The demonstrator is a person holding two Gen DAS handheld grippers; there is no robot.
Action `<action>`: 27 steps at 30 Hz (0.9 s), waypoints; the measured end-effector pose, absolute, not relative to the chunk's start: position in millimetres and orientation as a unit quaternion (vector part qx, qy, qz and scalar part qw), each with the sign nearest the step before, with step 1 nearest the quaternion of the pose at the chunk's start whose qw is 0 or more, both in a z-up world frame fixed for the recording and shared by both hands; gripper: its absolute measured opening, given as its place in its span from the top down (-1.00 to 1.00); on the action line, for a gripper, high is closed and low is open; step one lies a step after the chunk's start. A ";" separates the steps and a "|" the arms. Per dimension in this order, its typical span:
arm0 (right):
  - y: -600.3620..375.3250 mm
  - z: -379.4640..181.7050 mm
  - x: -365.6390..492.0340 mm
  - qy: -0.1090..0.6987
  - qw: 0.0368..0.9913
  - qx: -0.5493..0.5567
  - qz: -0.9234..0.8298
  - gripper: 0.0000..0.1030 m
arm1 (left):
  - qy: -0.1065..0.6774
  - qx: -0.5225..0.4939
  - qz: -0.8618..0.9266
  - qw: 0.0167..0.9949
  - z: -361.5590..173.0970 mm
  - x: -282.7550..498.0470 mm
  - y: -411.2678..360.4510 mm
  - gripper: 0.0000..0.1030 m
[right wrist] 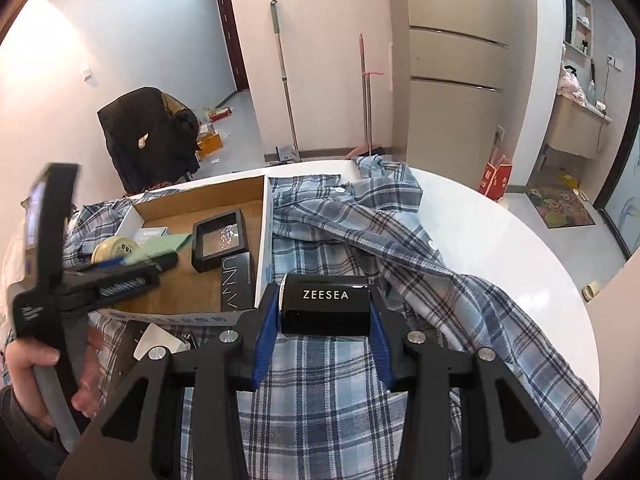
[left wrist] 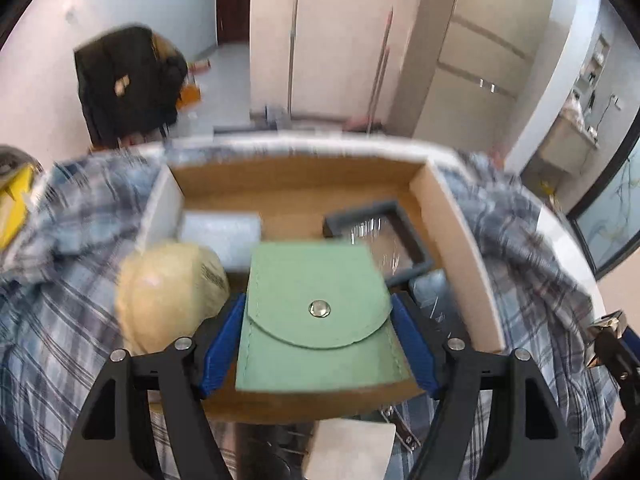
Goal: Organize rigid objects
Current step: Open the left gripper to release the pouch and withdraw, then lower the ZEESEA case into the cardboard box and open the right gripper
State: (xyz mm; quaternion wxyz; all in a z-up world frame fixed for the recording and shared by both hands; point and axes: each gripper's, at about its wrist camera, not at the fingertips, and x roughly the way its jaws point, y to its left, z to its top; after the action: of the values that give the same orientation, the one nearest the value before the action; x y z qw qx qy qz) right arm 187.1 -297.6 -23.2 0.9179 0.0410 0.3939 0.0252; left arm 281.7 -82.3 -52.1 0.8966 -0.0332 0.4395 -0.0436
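Note:
A mint-green snap pouch lies in the open cardboard box. My left gripper straddles it, blue pads close beside its two edges without pinching it, so it is open. Around the pouch sit a beige tape roll, a small white box and a black-framed display case. In the right wrist view, my right gripper is shut on a glossy black ZEESEA box, held over the plaid shirt to the right of the cardboard box. A long black box lies inside it.
The blue plaid shirt covers much of the round white table. A white card and a metal clipper lie in front of the box. A hand holds the left gripper. A coat-draped chair stands beyond the table.

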 end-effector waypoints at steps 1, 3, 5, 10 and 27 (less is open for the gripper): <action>-297.8 -22.4 186.6 0.394 0.918 0.042 0.026 0.23 | 0.422 -0.033 -0.047 0.905 -44.4 278.9 -81.0 -0.73; -297.5 -20.9 186.3 0.393 0.918 0.042 0.026 0.23 | 0.397 -0.029 -0.050 0.916 -31.0 274.0 -80.1 -0.76; -296.7 -18.4 185.7 0.391 0.919 0.040 0.025 0.23 | 0.393 -0.018 -0.044 0.918 -22.3 273.8 -80.3 -0.76; -292.8 -9.7 182.4 0.384 0.922 0.035 0.025 0.23 | 0.322 -0.020 -0.029 0.946 5.1 251.6 -66.8 -0.76; -236.2 -6.1 206.2 0.397 0.914 0.022 0.083 0.23 | 0.119 -0.061 -0.012 0.991 39.9 155.2 21.2 -1.00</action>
State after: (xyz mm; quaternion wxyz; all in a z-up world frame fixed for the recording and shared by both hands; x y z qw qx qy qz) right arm 206.2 -236.2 -6.1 0.9137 0.0218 0.3971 0.0834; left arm 155.2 21.2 39.9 0.9909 -0.0614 0.1194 -0.0125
